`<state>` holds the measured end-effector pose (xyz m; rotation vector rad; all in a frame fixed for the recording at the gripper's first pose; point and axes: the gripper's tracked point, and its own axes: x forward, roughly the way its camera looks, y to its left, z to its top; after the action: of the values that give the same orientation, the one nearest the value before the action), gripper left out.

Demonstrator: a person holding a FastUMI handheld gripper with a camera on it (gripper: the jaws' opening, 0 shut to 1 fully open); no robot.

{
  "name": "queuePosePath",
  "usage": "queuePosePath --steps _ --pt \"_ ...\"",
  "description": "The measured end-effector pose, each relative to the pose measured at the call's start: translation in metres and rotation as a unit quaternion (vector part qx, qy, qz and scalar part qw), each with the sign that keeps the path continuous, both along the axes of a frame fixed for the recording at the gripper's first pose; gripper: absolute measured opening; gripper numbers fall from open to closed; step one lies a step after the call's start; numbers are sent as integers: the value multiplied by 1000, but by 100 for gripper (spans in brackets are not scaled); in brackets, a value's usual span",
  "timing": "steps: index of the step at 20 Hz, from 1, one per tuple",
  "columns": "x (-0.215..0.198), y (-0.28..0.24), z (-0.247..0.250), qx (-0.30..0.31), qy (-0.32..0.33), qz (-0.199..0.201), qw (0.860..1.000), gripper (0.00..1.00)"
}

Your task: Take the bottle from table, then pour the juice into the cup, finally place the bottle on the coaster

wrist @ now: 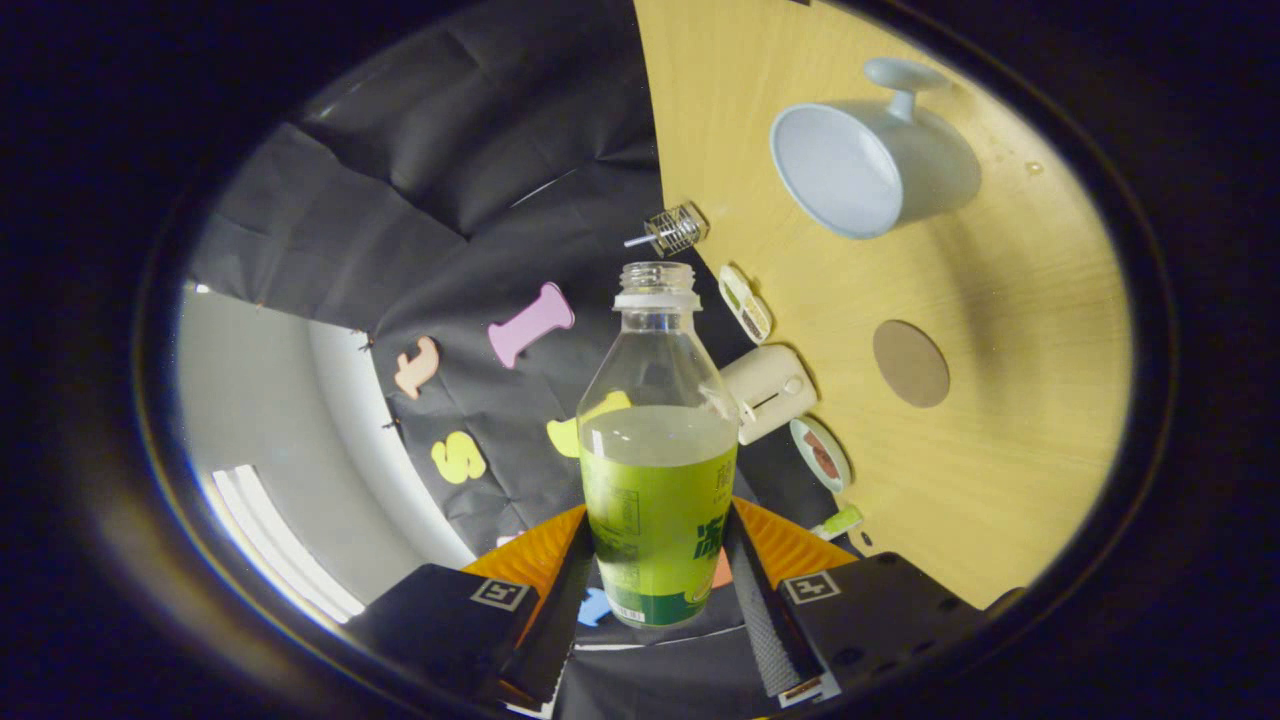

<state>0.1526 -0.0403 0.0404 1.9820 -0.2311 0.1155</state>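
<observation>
Fingers (660, 590) of the gripper clamp the bottle (657, 470) from both sides, pressing on its lower, green-labelled part; the bottle stands along them, its open, capless neck pointing away, with pale liquid filling roughly its lower half. Beyond the neck a small wire basket (677, 229) sits at the edge of the tabletop (1010, 420), which appears turned on its side to the right of the fingers. Just right of the bottle a white toaster (768, 392) lies near that edge. Farther right, well beyond the fingers, rest the round brown coaster (910, 363) and the light blue cup (870, 165), apart from each other.
</observation>
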Motion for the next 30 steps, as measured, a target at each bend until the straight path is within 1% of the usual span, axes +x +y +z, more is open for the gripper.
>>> queuePosePath --steps 2,4,6,7,9,12,13,14,16,19,22,25,26,28,30 --pt "-3 4 -5 -51 18 0 999 77" --pt "-6 8 -6 -107 31 -2 994 77" --pt "-9 12 -14 -179 59 -2 982 77" --pt "-11 14 -21 -223 79 1 972 77" --pt "-17 12 -29 -306 110 -2 946 77" --pt "-27 0 -32 -401 129 -23 907 77" --pt "-29 -2 -29 -431 135 -27 892 77" --pt "-27 -3 -30 -464 143 -29 874 77" --pt "-28 -11 -31 -530 166 -37 831 77" --pt "-27 -9 -25 -610 181 -51 769 78" --pt "-9 -6 -14 -676 185 -69 710 78" --pt "9 -3 -16 -727 200 -67 654 78" --pt "15 -2 -15 -740 204 -66 637 78" --pt "30 -1 -16 -761 214 -62 610 78" --pt "45 -1 -20 -775 219 -53 590 78"
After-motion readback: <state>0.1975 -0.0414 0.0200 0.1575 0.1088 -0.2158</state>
